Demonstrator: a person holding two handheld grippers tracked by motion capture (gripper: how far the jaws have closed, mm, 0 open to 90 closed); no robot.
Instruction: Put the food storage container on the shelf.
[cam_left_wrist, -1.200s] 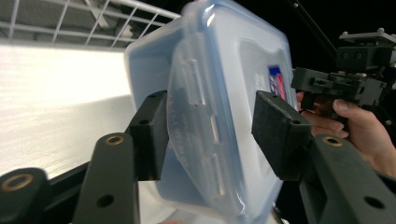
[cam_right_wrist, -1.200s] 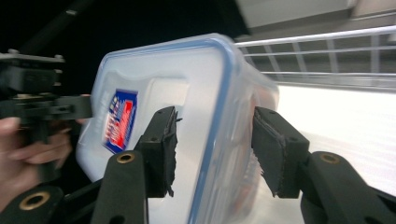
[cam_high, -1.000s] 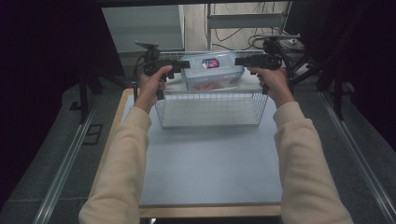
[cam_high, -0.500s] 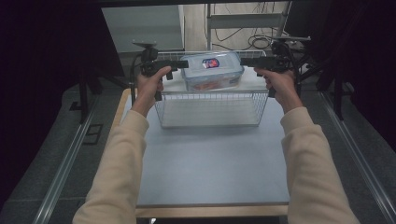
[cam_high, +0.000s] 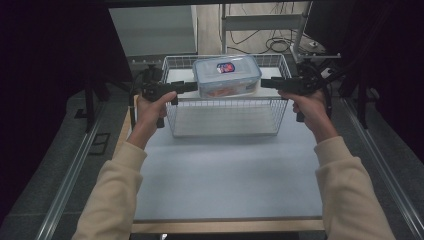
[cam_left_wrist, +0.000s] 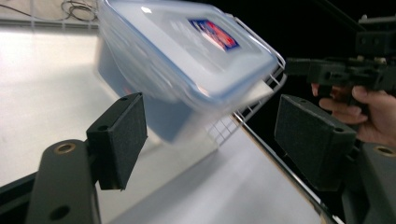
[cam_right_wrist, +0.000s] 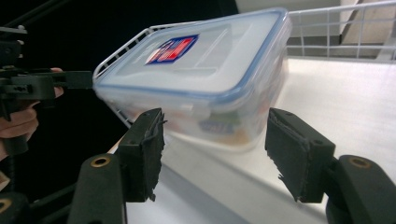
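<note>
A clear lidded food container (cam_high: 227, 75) with a blue seal and a red-and-blue label sits high over the wire basket (cam_high: 225, 117), between my two grippers. The left gripper (cam_high: 192, 86) is at its left end and the right gripper (cam_high: 265, 82) at its right end. In the left gripper view the container (cam_left_wrist: 187, 51) is tilted and blurred beyond the open left gripper (cam_left_wrist: 210, 126), with neither pad touching it. The right gripper (cam_right_wrist: 215, 135) is open too, and the container (cam_right_wrist: 205, 60) is blurred above its pads. I cannot tell what supports it.
The basket stands at the far end of a pale blue-grey table top (cam_high: 225, 170), with its rim showing as basket wire (cam_left_wrist: 261, 93) and a basket rim (cam_right_wrist: 116, 58). Dark curtains flank the table. Cables and a metal frame (cam_high: 260, 22) lie behind it.
Both hands have come slightly lower and nearer to the person. The container stays at about the same place above the basket and now looks blurred.
</note>
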